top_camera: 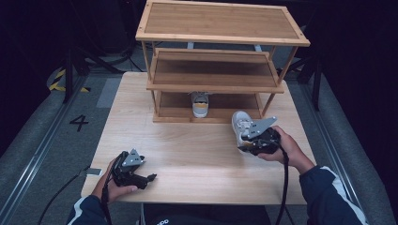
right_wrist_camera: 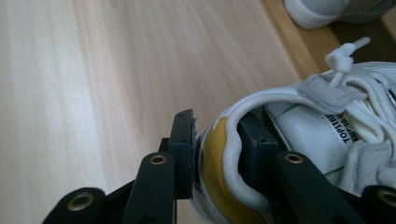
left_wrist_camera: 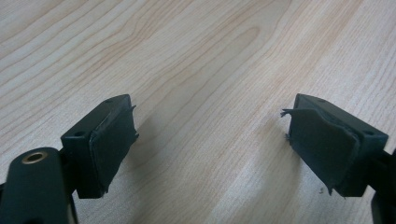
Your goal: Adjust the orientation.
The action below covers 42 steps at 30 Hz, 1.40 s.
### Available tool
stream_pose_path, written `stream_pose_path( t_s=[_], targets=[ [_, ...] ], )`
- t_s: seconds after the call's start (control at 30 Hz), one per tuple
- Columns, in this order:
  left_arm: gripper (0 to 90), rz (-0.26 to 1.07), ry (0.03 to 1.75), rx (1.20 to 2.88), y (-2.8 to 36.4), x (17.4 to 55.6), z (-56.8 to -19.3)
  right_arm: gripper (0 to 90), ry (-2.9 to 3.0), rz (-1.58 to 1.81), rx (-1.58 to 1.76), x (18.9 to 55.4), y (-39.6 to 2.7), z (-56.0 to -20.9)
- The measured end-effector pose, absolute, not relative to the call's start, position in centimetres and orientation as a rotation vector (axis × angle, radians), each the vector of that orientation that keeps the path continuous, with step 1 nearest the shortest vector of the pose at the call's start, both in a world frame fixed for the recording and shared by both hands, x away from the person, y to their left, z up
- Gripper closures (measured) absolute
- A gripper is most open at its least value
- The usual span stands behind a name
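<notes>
A white sneaker [top_camera: 240, 125] with a yellow heel patch hangs just above the table in front of the wooden shoe rack [top_camera: 213, 70]. My right gripper [top_camera: 248, 146] is shut on its heel collar: in the right gripper view one jaw presses the yellow heel [right_wrist_camera: 212, 172] from outside and the other sits inside the shoe [right_wrist_camera: 322, 116]. A matching sneaker [top_camera: 200, 104] stands on the rack's bottom shelf, its sole edge [right_wrist_camera: 327, 11] at the top of that view. My left gripper [top_camera: 149, 178] rests near the table's front left, its pads [left_wrist_camera: 109, 142] wide apart over bare wood.
The light wooden table [top_camera: 187, 150] has free room between my two hands. The rack's middle shelf [top_camera: 211, 70] and top shelf [top_camera: 218, 21] hold nothing. A grey floor with metal rails [top_camera: 37, 150] flanks the table; a "4" [top_camera: 79, 123] marks the left.
</notes>
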<state>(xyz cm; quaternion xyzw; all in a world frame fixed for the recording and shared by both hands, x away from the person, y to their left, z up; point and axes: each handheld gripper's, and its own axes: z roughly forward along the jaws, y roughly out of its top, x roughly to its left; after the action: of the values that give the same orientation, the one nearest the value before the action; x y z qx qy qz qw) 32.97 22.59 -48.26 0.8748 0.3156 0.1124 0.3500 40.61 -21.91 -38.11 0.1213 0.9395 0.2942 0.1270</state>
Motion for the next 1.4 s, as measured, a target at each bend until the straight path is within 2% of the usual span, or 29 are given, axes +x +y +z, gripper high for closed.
stream_pose_path(
  t_s=[0.33, 0.67, 1.1, 1.27, 1.4],
  targets=[
    [15.1, 0.291, 0.817, 2.266, 22.6, 33.0, -48.3, 70.0, 2.737, 0.820, 0.297, 45.0, -17.8, -37.2],
    [15.1, 0.289, 0.809, 2.269, 22.6, 33.0, -48.3, 70.0, 2.768, 0.757, 0.354, 49.2, -14.7, -38.9],
    [15.1, 0.290, 0.807, 2.271, 22.6, 33.1, -48.3, 67.3, 2.798, 0.797, 0.420, 51.1, -14.8, -42.0],
    [15.1, 0.290, 0.806, 2.271, 22.6, 33.1, -48.2, 62.5, 2.730, 0.849, 0.464, 50.7, -15.6, -42.1],
    [15.1, 0.291, 0.807, 2.269, 22.6, 33.1, -48.3, 52.8, 2.706, 0.880, 0.504, 50.2, -16.4, -42.1]
  ],
)
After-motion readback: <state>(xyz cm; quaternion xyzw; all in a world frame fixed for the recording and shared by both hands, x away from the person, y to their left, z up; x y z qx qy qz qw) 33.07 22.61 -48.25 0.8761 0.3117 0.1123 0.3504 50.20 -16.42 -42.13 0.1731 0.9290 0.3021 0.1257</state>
